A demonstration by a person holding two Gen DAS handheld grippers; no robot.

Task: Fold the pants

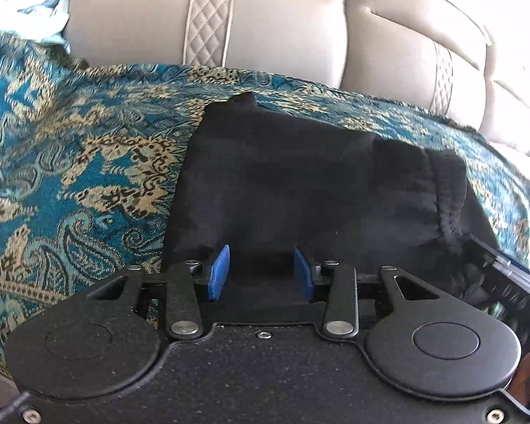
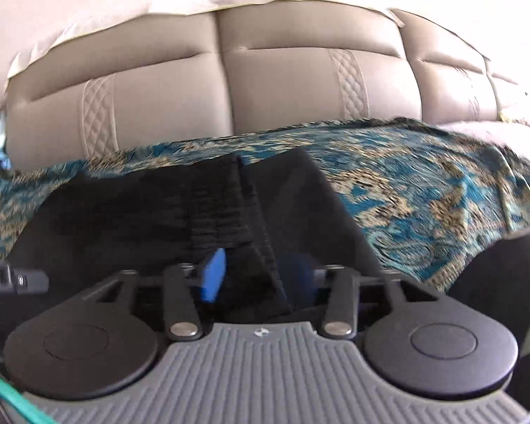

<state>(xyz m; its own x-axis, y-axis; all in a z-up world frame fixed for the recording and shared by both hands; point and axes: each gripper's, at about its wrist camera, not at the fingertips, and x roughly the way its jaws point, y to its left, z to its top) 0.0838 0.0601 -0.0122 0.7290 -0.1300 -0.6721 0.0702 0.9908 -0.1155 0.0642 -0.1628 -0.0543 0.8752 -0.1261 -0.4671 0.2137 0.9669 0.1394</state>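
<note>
Pants (image 1: 300,183), black and bunched into a rough folded heap, are lying on a blue and gold patterned cloth (image 1: 70,141) that is covering the seat of a pale grey sofa (image 1: 282,28). The left claw (image 1: 263,272) is pointing down at the near edge of the heap, its blue pads (image 1: 219,272) standing partly apart with dark fabric lying between them; whether the pads are pressing on that fabric is not clear from the left wrist view. The gathered waistband (image 1: 445,190) is sitting to the right of this claw and a little ahead of it.

In the right wrist view, the right claw (image 2: 254,275) is standing fairly wide with a raised fold of the pants (image 2: 141,212) running up between its pads. The left pad (image 2: 213,275) is showing clear of the fold, while the right pad is dim behind the cloth, so a grip cannot be confirmed. The ribbed waistband (image 2: 222,205) is lying straight ahead of this claw. Patterned cloth (image 2: 424,190) is spreading out to its right, and the sofa's backrest (image 2: 265,81) is rising beyond it.
</note>
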